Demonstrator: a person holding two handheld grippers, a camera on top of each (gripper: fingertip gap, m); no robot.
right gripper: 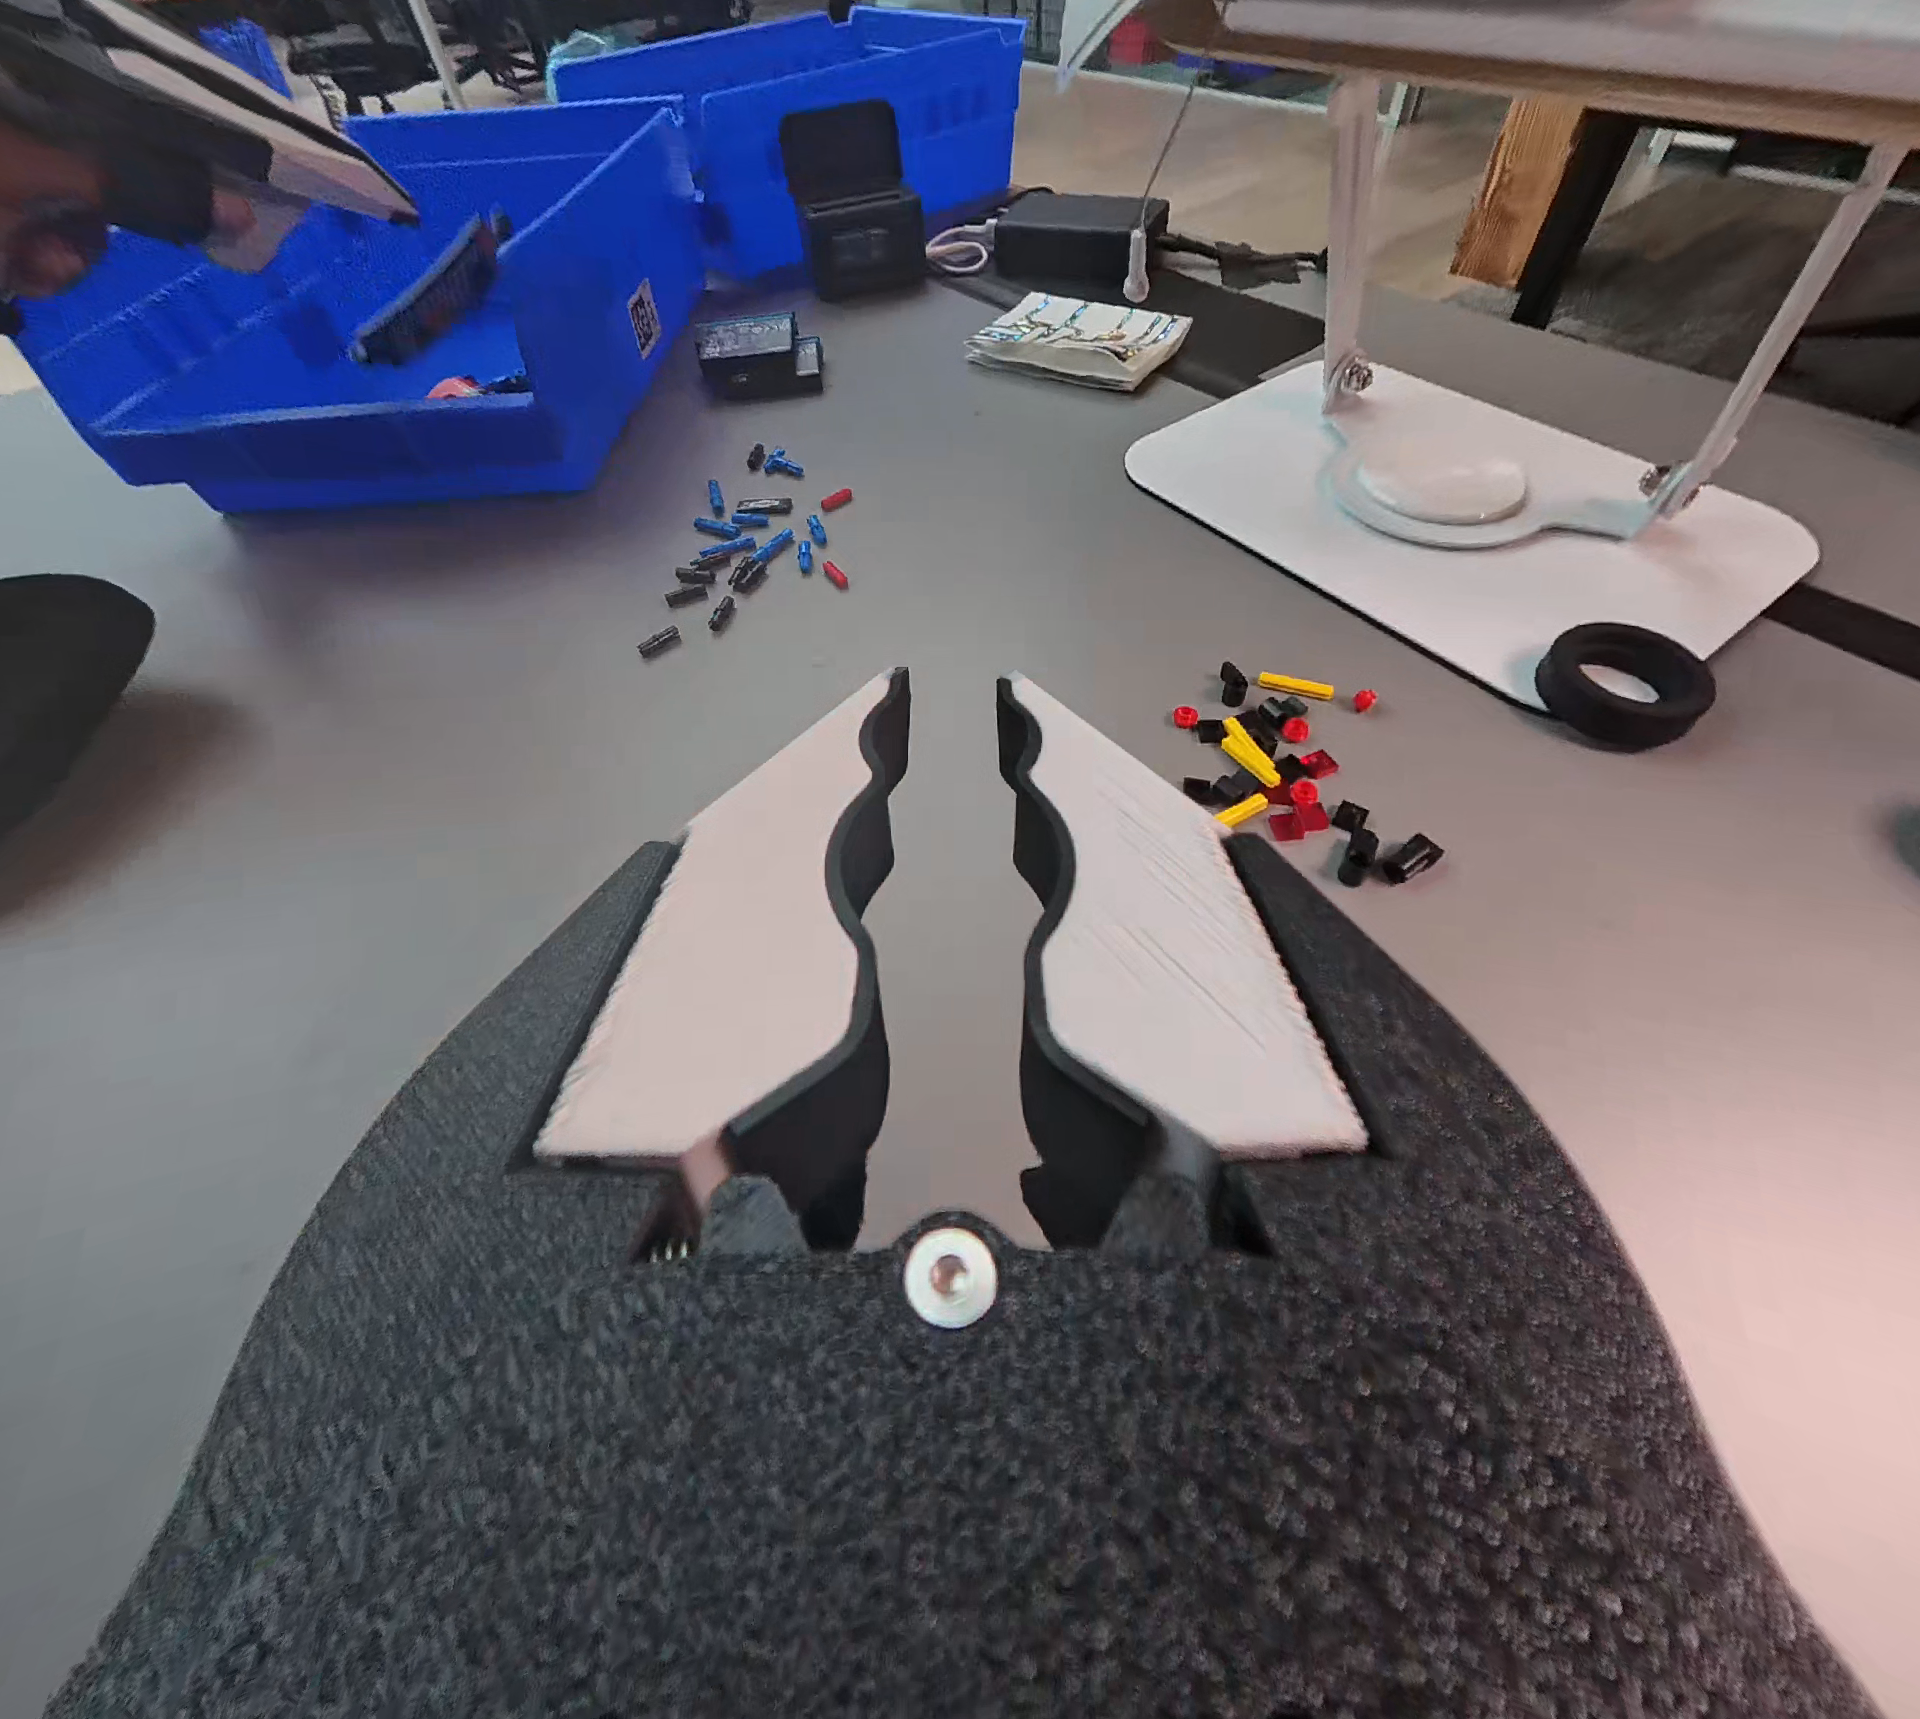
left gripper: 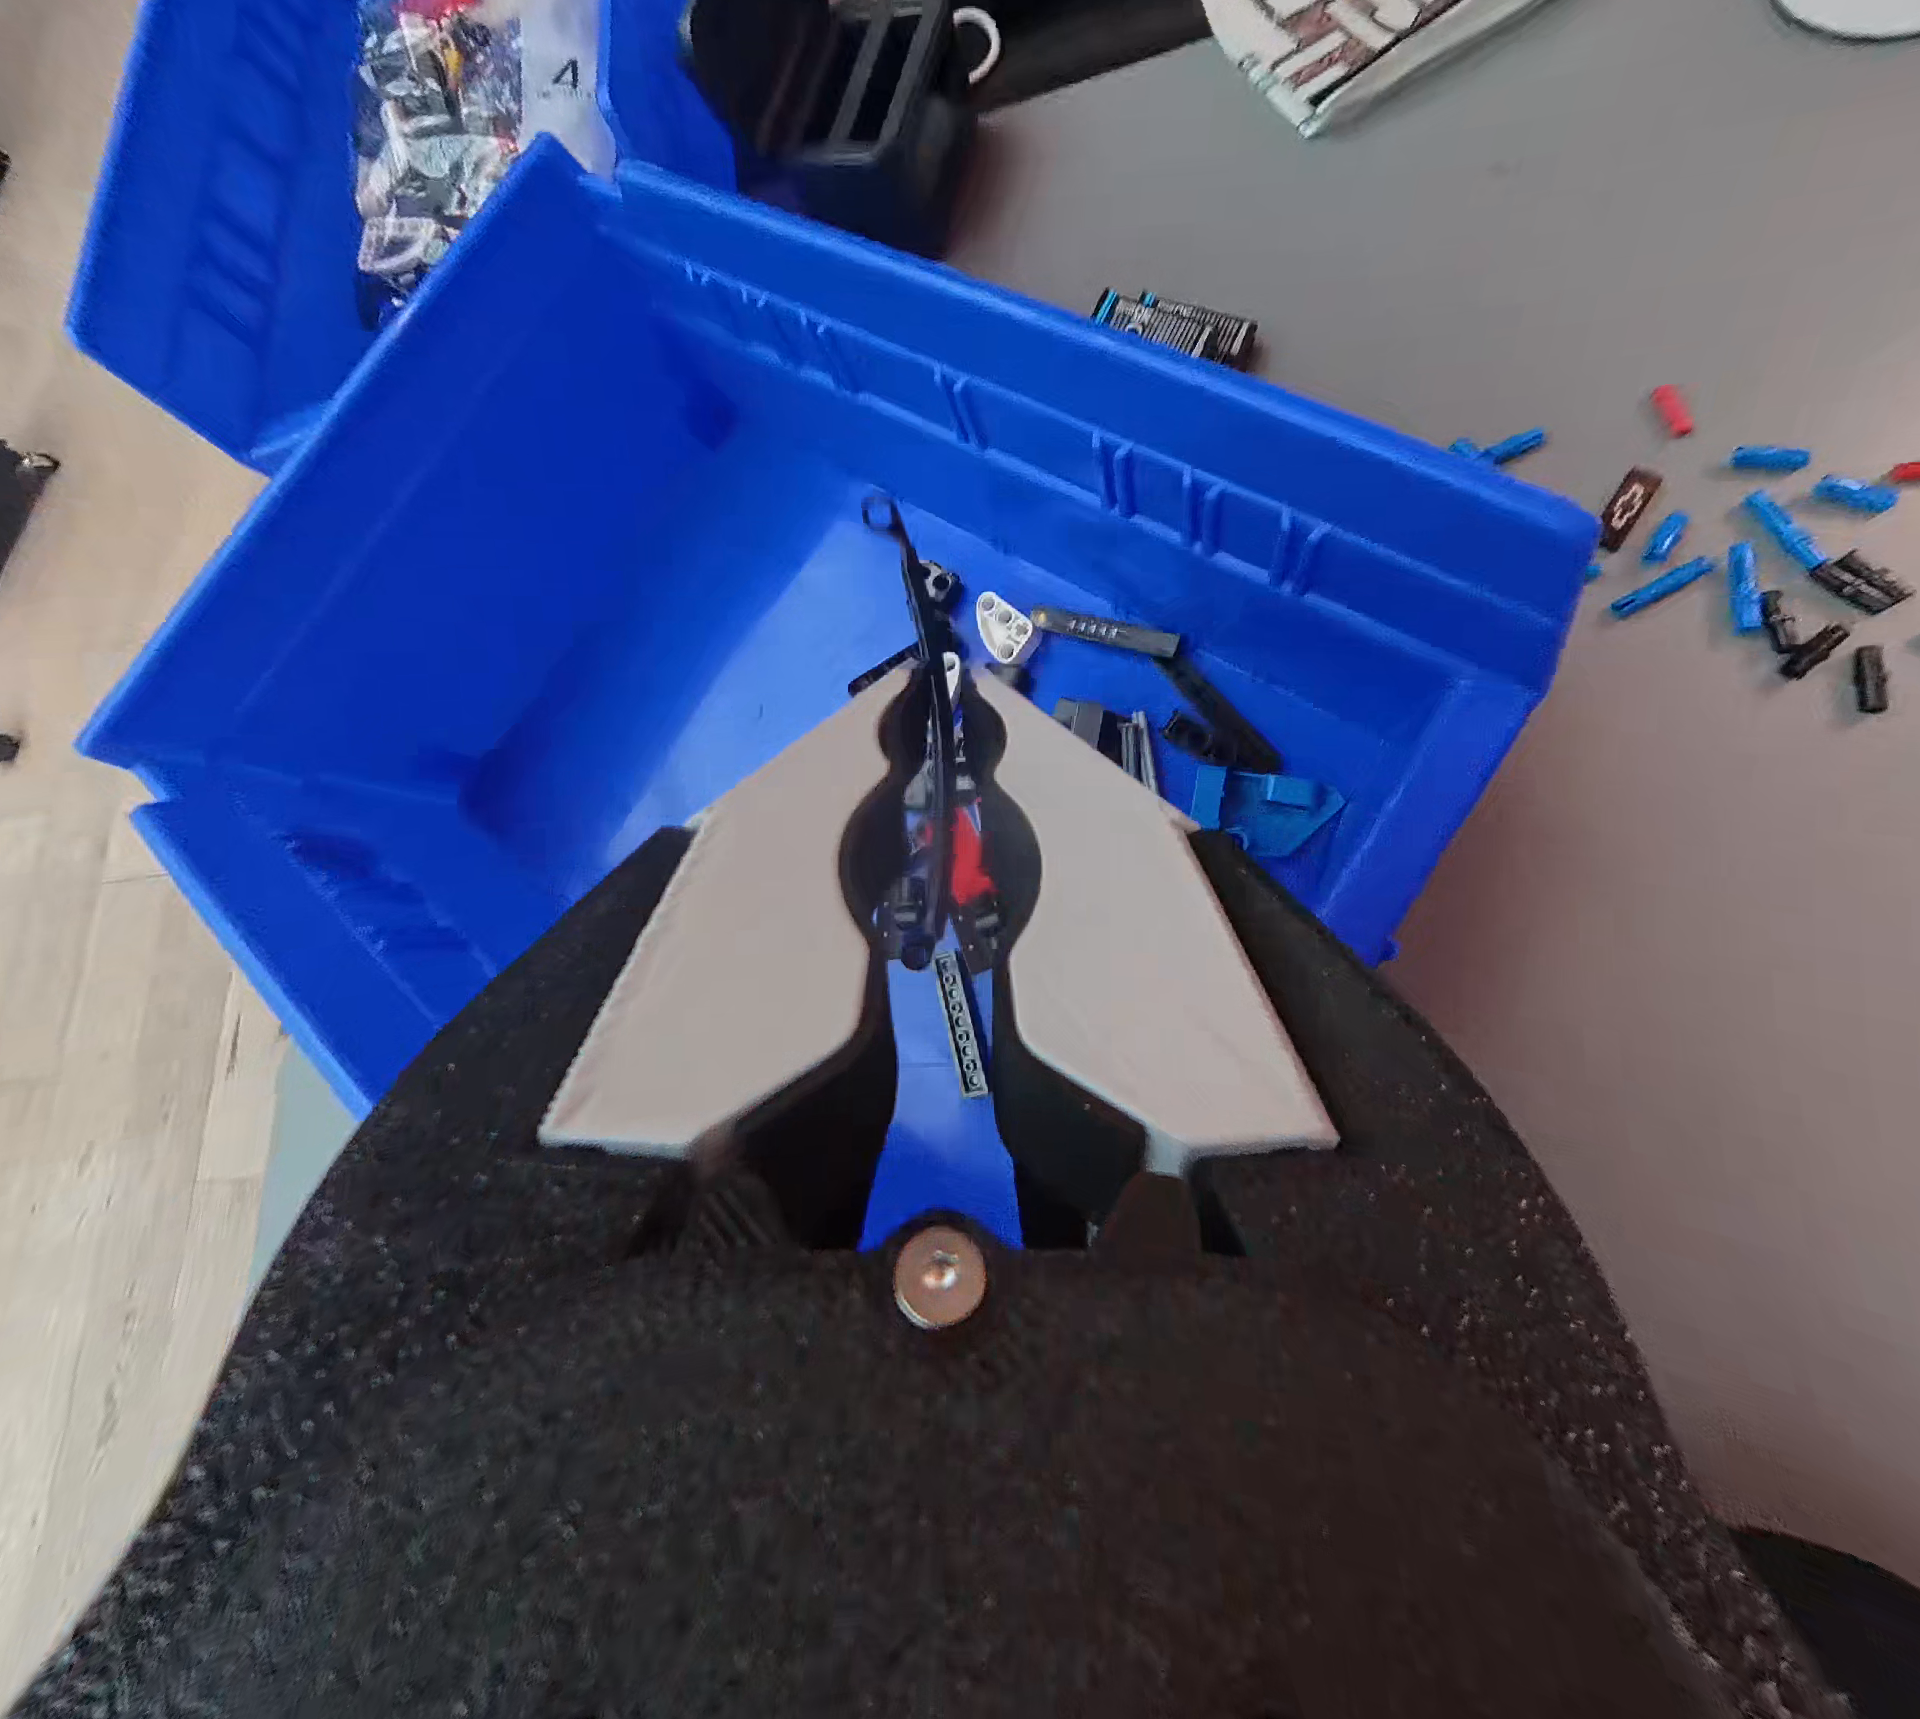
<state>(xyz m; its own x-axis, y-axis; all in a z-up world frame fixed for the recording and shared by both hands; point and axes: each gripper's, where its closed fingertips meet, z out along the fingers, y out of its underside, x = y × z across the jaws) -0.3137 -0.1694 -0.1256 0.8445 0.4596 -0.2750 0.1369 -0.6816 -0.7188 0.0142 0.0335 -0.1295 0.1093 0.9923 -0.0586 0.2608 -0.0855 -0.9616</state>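
L gripper (left gripper: 940, 682) hangs over the near blue bin (left gripper: 727, 464), fingers pressed together on a long thin black toy-brick assembly (left gripper: 925, 620). The pinch sits partway along it, so one end sticks out past the tips and the rest runs back between the fingers. Its long axis lies roughly along the fingers; from the right wrist view the same piece (right gripper: 431, 303) tilts, far end up, well above the bin floor. Loose bricks (left gripper: 1122, 693) lie in the bin's corner below. A second blue bin (left gripper: 260, 142) behind holds a clear bag of parts (left gripper: 447, 100).

R gripper (right gripper: 953, 682) is low over the grey surface (right gripper: 416, 786), fingers spread w/ a narrow gap, holding nothing. Nearest it: a red, yellow & black pile of small parts (right gripper: 1283, 776) just to its right; blue & black pins (right gripper: 748, 547) lie ahead, a black tyre (right gripper: 1626, 682) by the white stand base (right gripper: 1455, 568).
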